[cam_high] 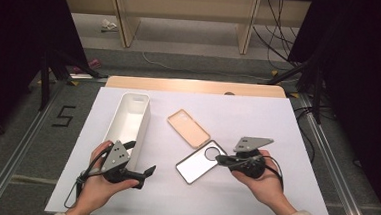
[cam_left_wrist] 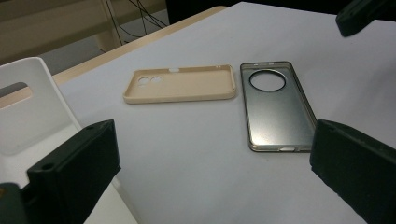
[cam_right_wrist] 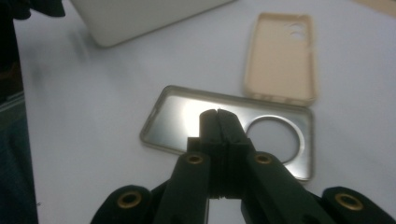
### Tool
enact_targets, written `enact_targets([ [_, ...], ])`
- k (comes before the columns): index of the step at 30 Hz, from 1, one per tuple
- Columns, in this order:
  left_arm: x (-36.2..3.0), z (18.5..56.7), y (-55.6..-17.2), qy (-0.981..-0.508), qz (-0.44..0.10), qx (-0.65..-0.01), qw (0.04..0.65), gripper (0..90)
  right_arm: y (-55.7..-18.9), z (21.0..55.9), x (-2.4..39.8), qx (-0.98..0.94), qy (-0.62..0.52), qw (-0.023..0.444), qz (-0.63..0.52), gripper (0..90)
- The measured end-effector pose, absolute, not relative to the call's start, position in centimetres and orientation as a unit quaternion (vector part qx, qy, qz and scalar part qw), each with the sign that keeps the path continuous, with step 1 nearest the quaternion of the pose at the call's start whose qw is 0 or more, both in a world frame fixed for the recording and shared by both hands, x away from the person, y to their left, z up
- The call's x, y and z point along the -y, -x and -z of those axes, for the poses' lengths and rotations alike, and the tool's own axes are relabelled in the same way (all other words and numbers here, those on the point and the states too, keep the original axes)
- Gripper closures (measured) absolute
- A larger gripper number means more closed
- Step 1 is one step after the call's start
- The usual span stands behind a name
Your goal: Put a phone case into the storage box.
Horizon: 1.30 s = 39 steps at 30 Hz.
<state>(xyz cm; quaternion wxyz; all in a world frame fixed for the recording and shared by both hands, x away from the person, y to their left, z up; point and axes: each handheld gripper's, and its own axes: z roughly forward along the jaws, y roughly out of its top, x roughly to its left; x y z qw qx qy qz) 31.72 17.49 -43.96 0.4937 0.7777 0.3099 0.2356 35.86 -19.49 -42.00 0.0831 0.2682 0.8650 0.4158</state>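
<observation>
Black jaws of the right gripper (cam_right_wrist: 218, 113) sit pressed together (nothing between them) over the clear grey phone case (cam_right_wrist: 187, 116); left gripper (cam_left_wrist: 210, 158) gapes wide, empty.

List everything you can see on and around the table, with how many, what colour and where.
table: one, white top with a wooden far edge, centre of the high view
bin: one, white, long and open-topped, left part of the table
beige phone case: one, beige, lying open side up at mid-table, right of the bin
clear phone case: one, see-through grey with a round camera hole, just nearer than the beige one
shelf unit: one, light wood, on the floor beyond the table
left gripper: one, black, jaws wide apart, near the bin's near end
right gripper: one, black, jaws shut, tips over the clear phone case
hands: two, one holding each gripper
</observation>
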Motion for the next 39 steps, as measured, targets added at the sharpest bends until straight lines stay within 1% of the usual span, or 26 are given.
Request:
enact_targets([
  [2, -17.5, 43.9, -31.7, -0.778, -0.236, -0.308, 0.494, 1.0, -35.9, 42.5, 17.6, -0.879, -0.261, 0.066, -0.392, 90.0],
  [7, -17.5, 43.9, -31.7, -0.777, -0.235, -0.308, 0.495, 1.1, -36.6, 43.2, 15.1, -0.892, -0.261, 0.042, -0.366, 90.0],
  [19, -17.5, 43.9, -31.7, -0.778, -0.233, -0.306, 0.497, 1.1, -38.0, 45.4, 11.7, -0.920, -0.267, 0.018, -0.287, 90.0],
  [29, -17.4, 44.0, -31.7, -0.779, -0.231, -0.305, 0.497, 1.1, -38.5, 46.4, 11.6, -0.927, -0.286, 0.013, -0.244, 90.0],
  [39, -17.3, 44.0, -31.6, -0.779, -0.230, -0.304, 0.497, 1.1, -38.6, 46.5, 11.8, -0.929, -0.291, 0.003, -0.228, 90.0],
])
